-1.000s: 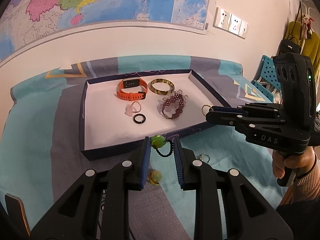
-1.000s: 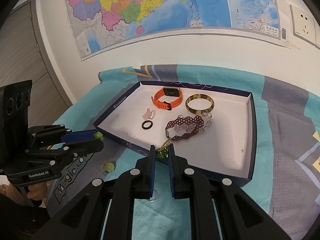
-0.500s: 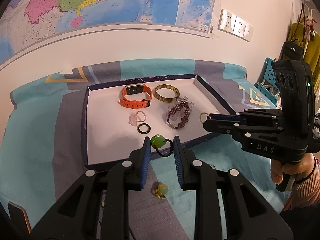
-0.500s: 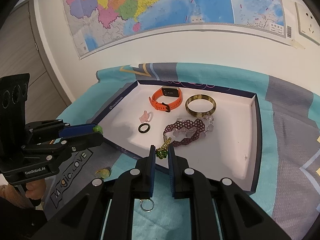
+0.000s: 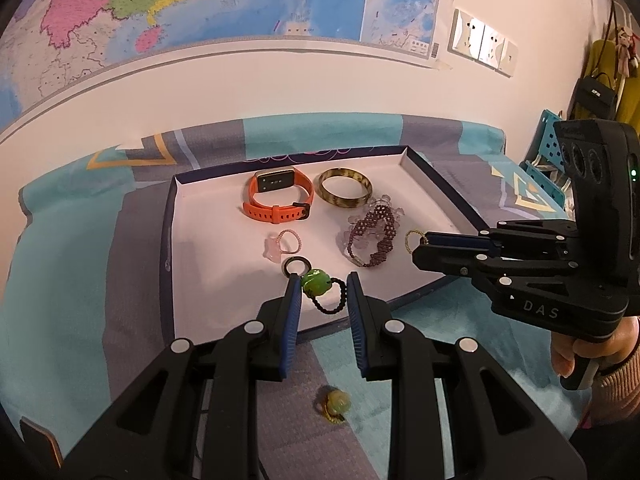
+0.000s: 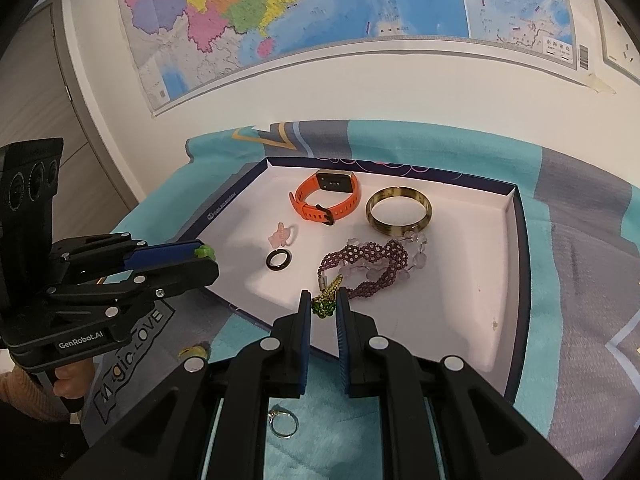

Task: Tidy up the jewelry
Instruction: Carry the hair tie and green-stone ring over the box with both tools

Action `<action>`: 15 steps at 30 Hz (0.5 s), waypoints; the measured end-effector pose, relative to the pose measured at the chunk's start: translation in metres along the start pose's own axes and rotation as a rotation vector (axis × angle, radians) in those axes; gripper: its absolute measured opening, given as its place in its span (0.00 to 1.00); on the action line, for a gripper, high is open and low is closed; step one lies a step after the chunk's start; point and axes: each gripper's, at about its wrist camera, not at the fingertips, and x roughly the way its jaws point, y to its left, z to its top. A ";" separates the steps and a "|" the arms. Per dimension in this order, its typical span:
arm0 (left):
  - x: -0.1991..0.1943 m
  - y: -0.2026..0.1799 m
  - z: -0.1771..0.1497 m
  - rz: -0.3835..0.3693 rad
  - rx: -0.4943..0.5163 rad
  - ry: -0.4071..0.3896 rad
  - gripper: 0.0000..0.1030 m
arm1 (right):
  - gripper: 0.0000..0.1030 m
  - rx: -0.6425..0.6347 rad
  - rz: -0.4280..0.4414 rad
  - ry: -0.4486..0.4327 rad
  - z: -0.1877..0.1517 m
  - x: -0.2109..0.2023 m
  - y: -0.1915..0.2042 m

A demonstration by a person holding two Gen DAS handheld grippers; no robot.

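Left gripper (image 5: 320, 290) closed on a green-bead black cord ring (image 5: 318, 283), held over the near edge of the white-lined tray (image 5: 208, 280); cord loop pressed between the blue pads (image 5: 291, 312), bead against the left one. Right gripper (image 6: 324, 308) clamped narrow on a green-and-gold beaded ring (image 6: 323, 306), held above the near part of the tray floor.

Lying in tray: orange watch (image 5: 278, 200) at far centre, brown bangle (image 5: 345, 193) just right of it, purple beaded bracelet (image 5: 370, 236) nearer and right, pink ring (image 5: 282, 242) nearer than the watch, black ring (image 5: 296, 266) just nearer still.

Left wrist view only: second green-bead ring (image 5: 335, 402) on the patterned cloth (image 5: 72, 280) near side of the tray, plainly seen; gold loop of the right gripper's ring showing past that gripper's tip; sockets and coats at far right.

Right wrist view only: silver ring (image 6: 283, 424) on the cloth between the right gripper's arms, near side of the tray; green stone of the held ring visible between the pads; door at far left. Second green-bead ring there mostly hidden behind the left gripper's body.

Map on wall in both views.
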 end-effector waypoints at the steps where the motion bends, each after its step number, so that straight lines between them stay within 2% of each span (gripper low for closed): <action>1: 0.001 0.000 0.000 0.001 0.000 0.001 0.23 | 0.10 0.000 -0.001 0.001 0.000 0.001 0.000; 15: 0.017 0.002 0.003 0.012 -0.008 0.028 0.23 | 0.10 0.007 -0.005 0.019 0.003 0.013 -0.003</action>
